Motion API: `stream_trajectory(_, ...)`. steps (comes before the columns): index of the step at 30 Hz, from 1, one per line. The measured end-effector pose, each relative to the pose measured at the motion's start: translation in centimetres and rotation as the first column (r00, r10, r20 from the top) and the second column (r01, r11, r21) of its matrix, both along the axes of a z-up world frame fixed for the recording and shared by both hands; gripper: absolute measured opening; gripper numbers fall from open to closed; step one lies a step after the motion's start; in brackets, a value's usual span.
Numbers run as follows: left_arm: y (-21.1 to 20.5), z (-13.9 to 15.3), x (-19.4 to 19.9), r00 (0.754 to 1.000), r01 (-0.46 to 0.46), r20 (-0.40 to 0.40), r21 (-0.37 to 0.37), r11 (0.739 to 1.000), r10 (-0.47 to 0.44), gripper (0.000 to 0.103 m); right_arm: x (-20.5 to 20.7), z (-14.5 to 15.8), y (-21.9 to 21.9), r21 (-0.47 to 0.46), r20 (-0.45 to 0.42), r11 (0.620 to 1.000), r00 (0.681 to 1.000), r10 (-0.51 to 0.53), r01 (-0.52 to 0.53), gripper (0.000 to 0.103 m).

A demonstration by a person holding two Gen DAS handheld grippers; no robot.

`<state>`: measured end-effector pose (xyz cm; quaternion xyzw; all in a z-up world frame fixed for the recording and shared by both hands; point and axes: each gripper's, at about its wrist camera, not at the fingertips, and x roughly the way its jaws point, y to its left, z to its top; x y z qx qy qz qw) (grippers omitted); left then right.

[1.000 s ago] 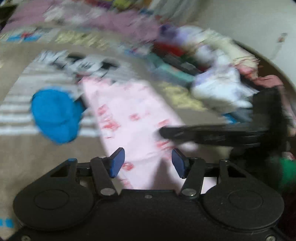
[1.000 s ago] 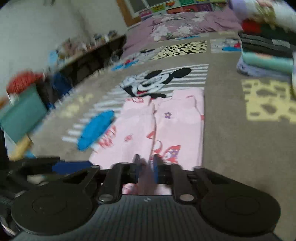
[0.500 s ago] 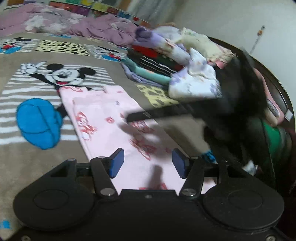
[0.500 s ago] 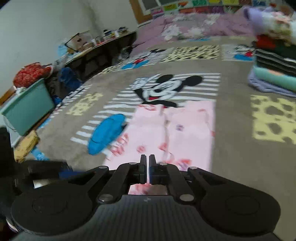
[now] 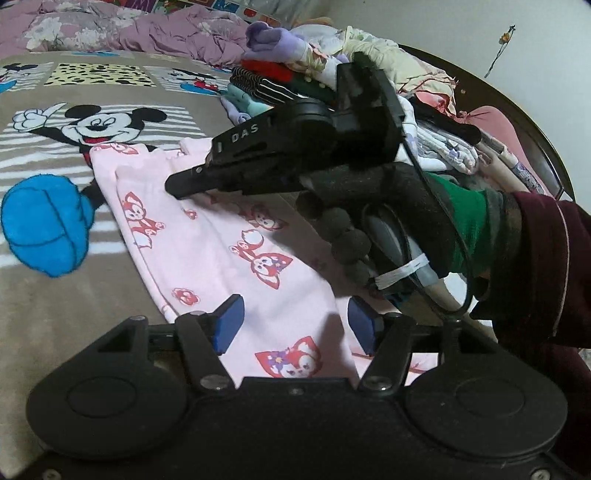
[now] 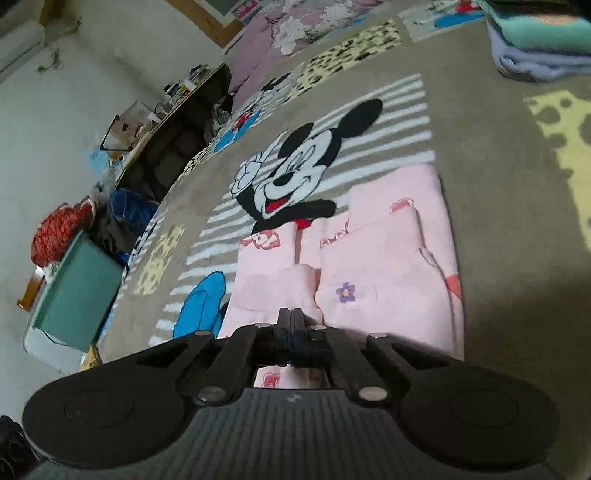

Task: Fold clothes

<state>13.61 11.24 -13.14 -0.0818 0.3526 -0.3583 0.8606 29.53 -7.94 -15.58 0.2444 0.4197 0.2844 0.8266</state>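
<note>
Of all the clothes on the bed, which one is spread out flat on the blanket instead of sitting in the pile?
The pink garment with red fox prints, lying flat on the Mickey Mouse blanket. The others sit stacked in the pile at the blanket's far edge.

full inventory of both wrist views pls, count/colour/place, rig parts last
pink garment: 1, pale pink with red fox print, flat on the blanket, partly folded
blanket: 1, tan with mouse cartoon and blue, white and yellow patches, covers the bed
folded clothes stack: 1 pile, mixed colours, far right of the garment
purple quilt: 1, mauve floral, bunched at the far end of the bed
teal bin: 1, on the floor left of the bed
dark side table: 1, cluttered, against the wall
left hand-held gripper: blue pads, jaws opening, over the garment's near edge, nothing pinched
right hand-held gripper: black, shut, tip low over the garment
gloved hand: dark glove, green cuff, maroon sleeve
</note>
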Motion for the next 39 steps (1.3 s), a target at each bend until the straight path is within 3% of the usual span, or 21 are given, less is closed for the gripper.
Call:
stream_trajectory(2, 0.0, 0.1, -0.2, 1.000, -0.001, 0.008, -0.001, 1.000, 0.001, 0.062, -0.5, 0.7, -0.2, -0.005, 0.028, 1.000, 1.000, -0.010, 0.010, 0.005)
stream_trajectory(4, 0.0, 0.3, -0.5, 1.000, 0.004, 0.022, -0.002, 1.000, -0.004, 0.062, -1.1, 1.7, -1.3, 0.023, 0.057, 0.999, 0.997, -0.043, 0.042, 0.016)
stream_trajectory(5, 0.0, 0.3, -0.7, 1.000, 0.008, 0.027, -0.002, 1.000, -0.008, 0.062, -1.6, 2.4, -1.8, 0.021, 0.079, 0.998, 0.995, -0.055, 0.054, 0.028)
stream_trajectory(6, -0.1, 0.4, -1.0, 0.999, 0.012, 0.034, 0.002, 1.000, -0.012, 0.062, -2.2, 3.1, -2.4, 0.017, 0.102, 0.998, 0.993, -0.067, 0.065, 0.030)
stream_trajectory(10, -0.3, 0.6, -2.3, 0.998, 0.025, 0.061, 0.024, 0.999, -0.027, 0.062, -5.4, 5.1, -5.1, 0.016, 0.165, 0.997, 0.983, -0.074, 0.073, 0.030)
stream_trajectory(18, -0.5, 0.7, -6.6, 0.991, 0.038, 0.126, 0.125, 0.991, -0.054, 0.062, -16.2, 6.8, -8.6, -0.139, 0.340, 0.990, 0.940, 0.018, 0.032, 0.030)
stream_trajectory(23, -1.6, 1.1, -11.5, 0.968, 0.065, 0.223, 0.238, 0.969, -0.119, 0.062, -22.4, 6.8, -9.1, -0.222, 0.441, 0.975, 0.893, 0.086, 0.016, 0.030)
stream_trajectory(29, -2.6, 1.0, -15.0, 0.962, 0.030, 0.246, 0.335, 0.942, -0.119, 0.062, -28.0, 5.7, -7.8, -0.371, 0.520, 0.929, 0.824, 0.224, -0.019, 0.033)
stream_trajectory(33, -3.0, 0.7, -17.1, 0.944, -0.057, 0.317, 0.443, 0.894, -0.097, 0.062, -31.6, 4.1, -6.2, -0.517, 0.542, 0.855, 0.761, 0.357, -0.032, 0.034)
stream_trajectory(36, -4.3, -0.3, -18.7, 0.911, -0.131, 0.388, 0.593, 0.794, -0.140, 0.062, -33.7, 2.6, -5.3, -0.638, 0.533, 0.770, 0.714, 0.454, -0.014, 0.037)
stream_trajectory(39, -5.9, -1.0, -19.7, 0.861, -0.179, 0.457, 0.685, 0.706, -0.225, 0.062, -35.0, 1.4, -4.5, -0.736, 0.509, 0.676, 0.684, 0.523, 0.032, 0.045)
